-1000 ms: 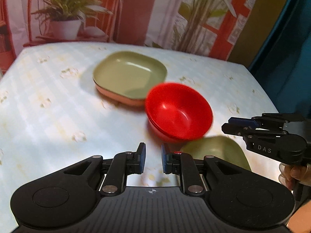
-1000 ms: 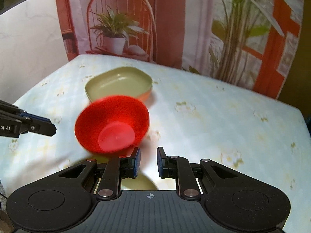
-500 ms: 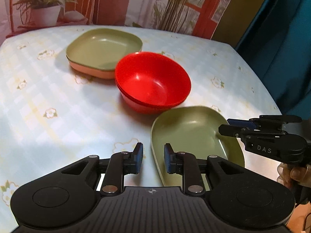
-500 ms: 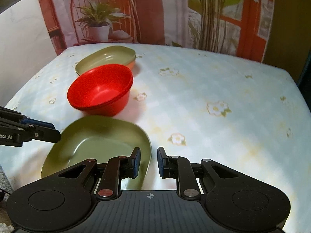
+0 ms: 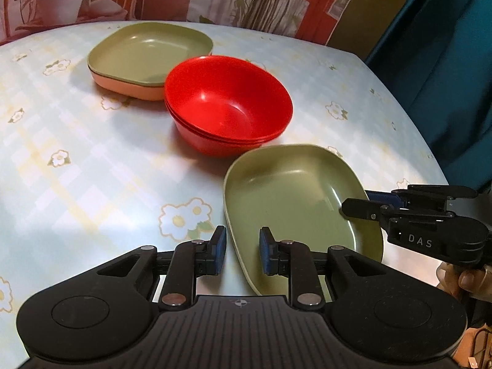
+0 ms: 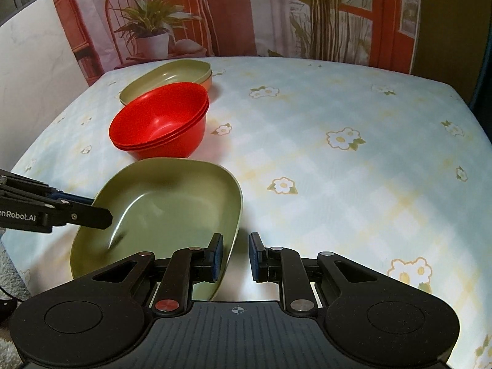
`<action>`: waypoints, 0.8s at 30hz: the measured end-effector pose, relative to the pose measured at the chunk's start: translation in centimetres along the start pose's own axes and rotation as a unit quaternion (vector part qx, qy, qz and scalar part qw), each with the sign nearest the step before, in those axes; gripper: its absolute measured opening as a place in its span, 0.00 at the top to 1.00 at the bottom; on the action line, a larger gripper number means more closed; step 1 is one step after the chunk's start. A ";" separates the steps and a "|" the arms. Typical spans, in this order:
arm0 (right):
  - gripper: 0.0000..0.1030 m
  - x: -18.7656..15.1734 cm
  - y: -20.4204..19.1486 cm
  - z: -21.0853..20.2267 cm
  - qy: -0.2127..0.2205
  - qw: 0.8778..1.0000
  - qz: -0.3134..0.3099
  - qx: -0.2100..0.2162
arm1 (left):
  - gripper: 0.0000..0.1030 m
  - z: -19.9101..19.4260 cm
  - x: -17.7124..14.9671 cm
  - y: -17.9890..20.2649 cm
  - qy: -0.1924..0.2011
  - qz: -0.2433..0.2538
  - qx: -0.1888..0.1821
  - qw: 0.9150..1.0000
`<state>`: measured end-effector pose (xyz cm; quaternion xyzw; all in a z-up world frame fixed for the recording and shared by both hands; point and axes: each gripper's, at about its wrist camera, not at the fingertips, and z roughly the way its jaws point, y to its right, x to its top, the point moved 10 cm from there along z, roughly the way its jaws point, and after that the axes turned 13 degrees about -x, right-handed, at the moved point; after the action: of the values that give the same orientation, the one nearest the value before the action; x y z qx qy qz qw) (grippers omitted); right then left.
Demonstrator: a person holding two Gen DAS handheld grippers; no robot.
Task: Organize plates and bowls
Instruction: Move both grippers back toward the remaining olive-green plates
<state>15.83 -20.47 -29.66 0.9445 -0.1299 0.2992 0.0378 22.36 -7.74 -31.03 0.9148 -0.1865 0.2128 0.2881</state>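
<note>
Nearest to us is a loose olive-green plastic plate (image 5: pixel 292 196), a rounded rectangle lying flat at the near edge of the flowered pale-blue tablecloth (image 5: pixel 77 160); we place everything from it. Its long axis runs away from us, tipped a little to the right in the left wrist view. The left gripper (image 5: pixel 243 255) hangs over the plate's left rim. Its jaws are slightly apart and the rim passes between the pads without being pinched. The right gripper (image 6: pixel 235 258) sits at the opposite long rim, its jaws equally narrow and loose, gripping nothing. The rim lies just beside its left pad. Neither hand is clearly the nearer, since each has its own side of the plate. Part of the person's hand (image 5: pixel 467 279) shows behind the right tool, off the plate's right side.

Just beyond the plate's far end stands a stack of glossy red plastic bowls (image 5: pixel 227 104), nested upright. We cannot tell whether it touches the plate. Beyond the bowls and to the left lies a second olive-green plate (image 5: pixel 147 49), set on an orange plate (image 5: pixel 129 87).

We judge that this far pile is where the loose plate belongs. The bowls stand directly on that line, so the plate needs lifting over or around them. Behind everything hangs a printed backdrop with a potted plant (image 5: pixel 55 6).
</note>
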 end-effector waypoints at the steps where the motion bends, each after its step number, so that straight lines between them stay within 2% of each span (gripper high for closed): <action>1: 0.83 0.0 0.0 0.0 0.000 1.000 0.000 0.001 | 0.77 0.1 -0.1 0.0 -0.001 0.000 -0.001 1.000; 15: 0.87 -0.3 -1.1 0.1 -0.005 1.000 -0.020 0.001 | 0.77 0.8 -0.4 -0.3 0.000 -0.009 -0.011 1.000; 24: 0.89 -0.4 -1.4 0.2 -0.009 1.000 -0.026 0.004 | 0.77 0.3 -0.3 -0.3 -0.002 0.000 0.000 1.000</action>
<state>16.00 -19.07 -30.05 0.9505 -0.1044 0.2898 0.0402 22.33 -7.62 -31.53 0.9155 -0.1865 0.2110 0.2874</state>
